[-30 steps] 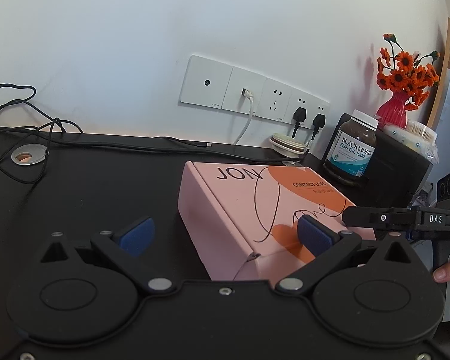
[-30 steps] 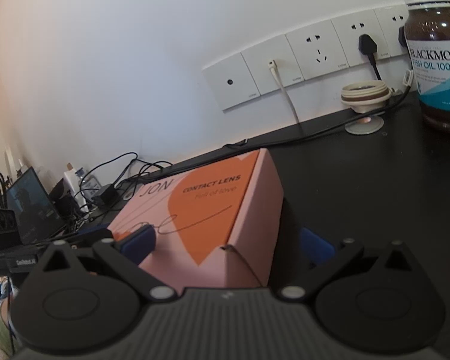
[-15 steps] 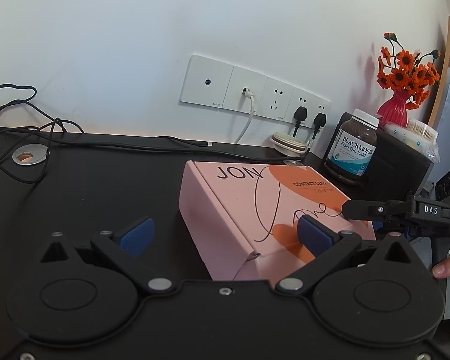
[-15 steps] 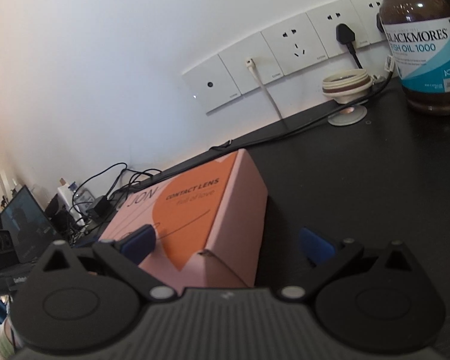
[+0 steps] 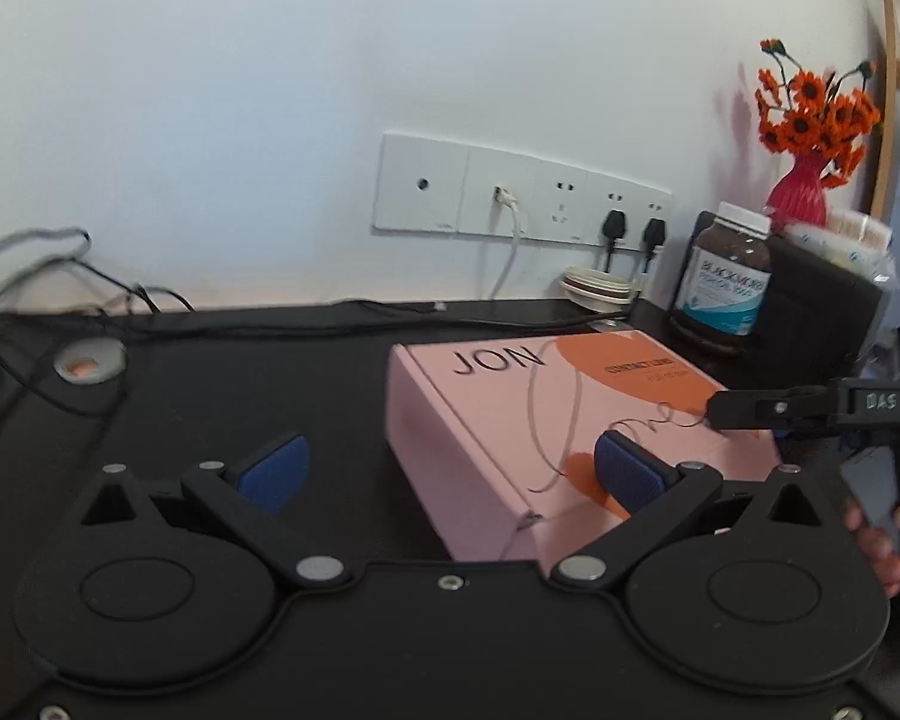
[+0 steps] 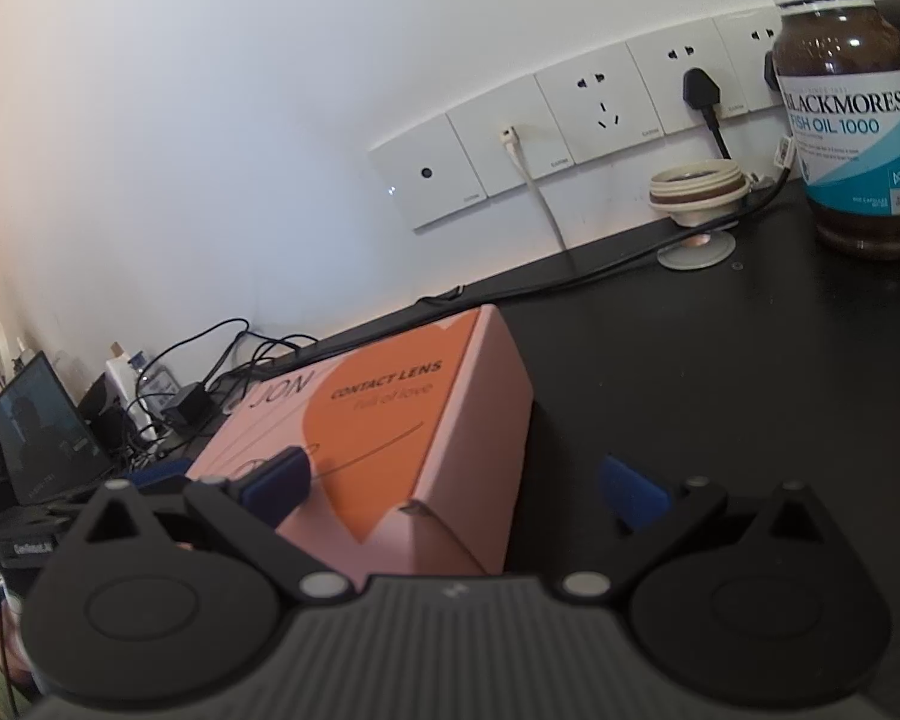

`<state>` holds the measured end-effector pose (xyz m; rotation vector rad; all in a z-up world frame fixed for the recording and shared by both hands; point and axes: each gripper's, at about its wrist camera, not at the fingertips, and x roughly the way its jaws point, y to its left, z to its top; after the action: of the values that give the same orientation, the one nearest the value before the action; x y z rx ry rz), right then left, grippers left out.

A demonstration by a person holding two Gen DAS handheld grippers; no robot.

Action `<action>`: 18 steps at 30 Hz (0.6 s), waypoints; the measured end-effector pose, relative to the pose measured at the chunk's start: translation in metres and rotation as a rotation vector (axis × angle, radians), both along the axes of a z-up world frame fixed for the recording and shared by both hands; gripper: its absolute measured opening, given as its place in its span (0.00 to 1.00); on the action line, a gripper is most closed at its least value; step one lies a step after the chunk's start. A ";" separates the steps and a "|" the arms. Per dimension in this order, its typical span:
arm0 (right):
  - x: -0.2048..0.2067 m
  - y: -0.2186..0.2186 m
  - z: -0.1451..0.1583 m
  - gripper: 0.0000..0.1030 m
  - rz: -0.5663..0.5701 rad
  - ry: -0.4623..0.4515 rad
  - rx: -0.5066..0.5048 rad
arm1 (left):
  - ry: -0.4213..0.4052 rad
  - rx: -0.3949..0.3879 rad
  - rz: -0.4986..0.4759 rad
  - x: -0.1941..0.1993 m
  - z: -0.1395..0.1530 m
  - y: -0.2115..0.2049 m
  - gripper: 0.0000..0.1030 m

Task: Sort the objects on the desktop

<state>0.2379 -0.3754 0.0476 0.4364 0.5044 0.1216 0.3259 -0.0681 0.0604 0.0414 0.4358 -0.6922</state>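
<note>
Pink cardboard, printed with an orange heart and the words "contact lens", is what both your tools flank: the contact lens box [image 5: 570, 420] lies flat on the black surface [image 5: 240, 372], with its long axis running from your near side away toward the wall sockets [image 5: 522, 192].

Your left tool [image 5: 450, 468] stands wide apart and holds nothing. Its right pad [image 5: 624, 471] hangs over the box's near top face, while its left pad [image 5: 273, 468] is out over bare surface, so the box sits off to the right of this tool's centre line.

Your right tool [image 6: 450, 486] is likewise spread and empty. Its left pad [image 6: 276, 483] overlaps the box top and its right pad [image 6: 630, 492] is clear of the box's right wall, so from this side the box lies left of centre.

Neither tool straddles the box squarely; each covers one near corner. Judging from this, the two sit about equally near, and a grip would call for shifting one tool sideways until the box's short width falls between its pads.

Behind and to the right, the fish oil bottle [image 6: 852, 102] stands upright, well apart from the box.
</note>
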 end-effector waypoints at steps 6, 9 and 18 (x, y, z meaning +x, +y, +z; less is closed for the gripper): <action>-0.001 0.003 0.002 0.99 -0.002 -0.008 -0.036 | -0.030 0.024 -0.007 -0.003 0.001 0.002 1.00; -0.001 0.003 0.002 0.99 -0.004 -0.008 -0.036 | -0.018 0.014 -0.014 -0.002 0.001 0.005 1.00; -0.002 0.003 0.001 0.99 -0.010 -0.011 -0.030 | -0.054 0.041 -0.024 -0.007 0.002 0.006 1.00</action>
<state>0.2358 -0.3728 0.0487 0.4089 0.4925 0.1068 0.3193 -0.0622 0.0624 0.1037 0.3983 -0.7046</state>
